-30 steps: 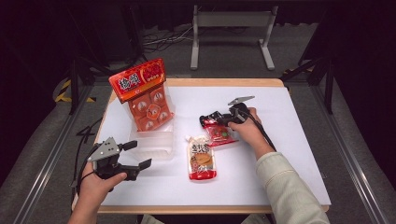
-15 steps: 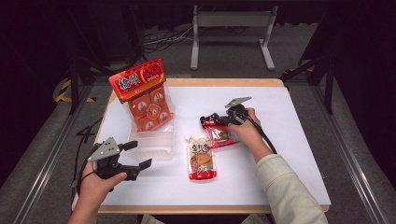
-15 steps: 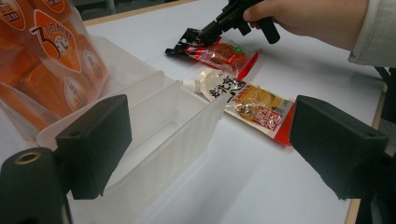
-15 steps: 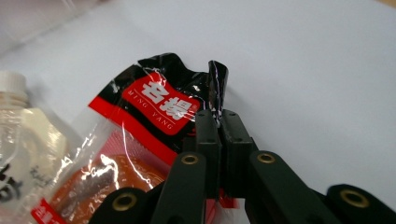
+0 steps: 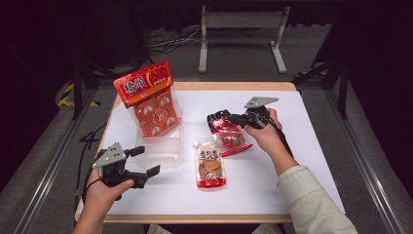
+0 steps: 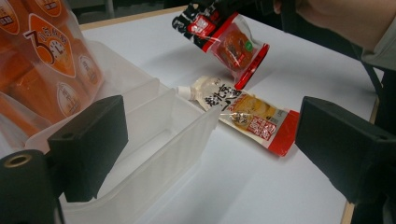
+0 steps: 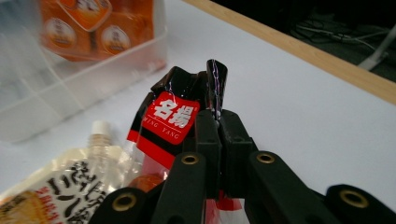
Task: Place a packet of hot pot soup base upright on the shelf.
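Observation:
My right gripper (image 5: 225, 118) (image 7: 217, 122) is shut on the black top edge of a red-and-black snack packet (image 5: 230, 135) (image 6: 227, 41) (image 7: 171, 116), which hangs lifted at one end over the white table (image 5: 302, 146). A spouted sauce pouch (image 5: 210, 164) (image 6: 245, 114) (image 7: 60, 186) lies flat just below it. My left gripper (image 5: 143, 161) stands open at the front left, beside a clear plastic bin (image 5: 158, 148) (image 6: 154, 140). A tall orange bag (image 5: 148, 100) (image 6: 44, 60) (image 7: 95, 25) stands in the bin's far part.
The table's wooden edge (image 5: 229, 86) runs along the back. A metal stand (image 5: 241, 22) and cables sit on the floor behind. White tabletop stretches to the right of the person's right sleeve (image 5: 311, 204).
The right gripper has lifted the snack packet slightly and shifted it a little toward the bin. The left gripper has stayed put.

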`<state>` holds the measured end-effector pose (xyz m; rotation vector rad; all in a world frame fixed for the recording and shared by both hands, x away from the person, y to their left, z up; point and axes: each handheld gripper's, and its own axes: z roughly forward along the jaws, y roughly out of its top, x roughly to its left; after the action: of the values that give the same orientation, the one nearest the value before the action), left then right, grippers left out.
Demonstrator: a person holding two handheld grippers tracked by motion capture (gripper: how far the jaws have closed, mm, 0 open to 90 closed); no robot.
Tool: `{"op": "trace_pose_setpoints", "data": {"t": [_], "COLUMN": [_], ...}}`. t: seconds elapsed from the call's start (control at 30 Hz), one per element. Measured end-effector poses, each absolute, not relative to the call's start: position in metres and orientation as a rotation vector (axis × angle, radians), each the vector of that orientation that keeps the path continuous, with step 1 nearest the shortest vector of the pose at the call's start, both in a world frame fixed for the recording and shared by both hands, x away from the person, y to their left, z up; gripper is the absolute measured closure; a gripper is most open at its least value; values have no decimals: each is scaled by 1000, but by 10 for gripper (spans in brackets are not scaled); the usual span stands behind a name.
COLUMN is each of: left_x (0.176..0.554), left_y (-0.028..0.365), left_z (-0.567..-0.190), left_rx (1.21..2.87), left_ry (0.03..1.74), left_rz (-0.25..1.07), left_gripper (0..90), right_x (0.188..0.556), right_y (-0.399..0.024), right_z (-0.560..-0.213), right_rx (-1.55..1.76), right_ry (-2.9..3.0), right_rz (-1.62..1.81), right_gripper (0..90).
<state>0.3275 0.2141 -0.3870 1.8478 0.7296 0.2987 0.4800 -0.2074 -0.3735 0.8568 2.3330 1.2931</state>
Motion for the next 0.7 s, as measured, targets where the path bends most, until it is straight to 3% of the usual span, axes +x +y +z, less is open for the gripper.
{"op": "trace_pose_setpoints", "data": {"t": [0.7], "left_x": [324], "left_y": [199], "left_z": [-382], "left_rx": [1871], "left_ry": [674], "left_rz": [302], "left_gripper": [85], "right_x": [422], "right_y": [-214], "right_z": [-333], "right_rx": [633], "right_ry": [2320], "right_rz": [1446], "right_gripper": [895]}}
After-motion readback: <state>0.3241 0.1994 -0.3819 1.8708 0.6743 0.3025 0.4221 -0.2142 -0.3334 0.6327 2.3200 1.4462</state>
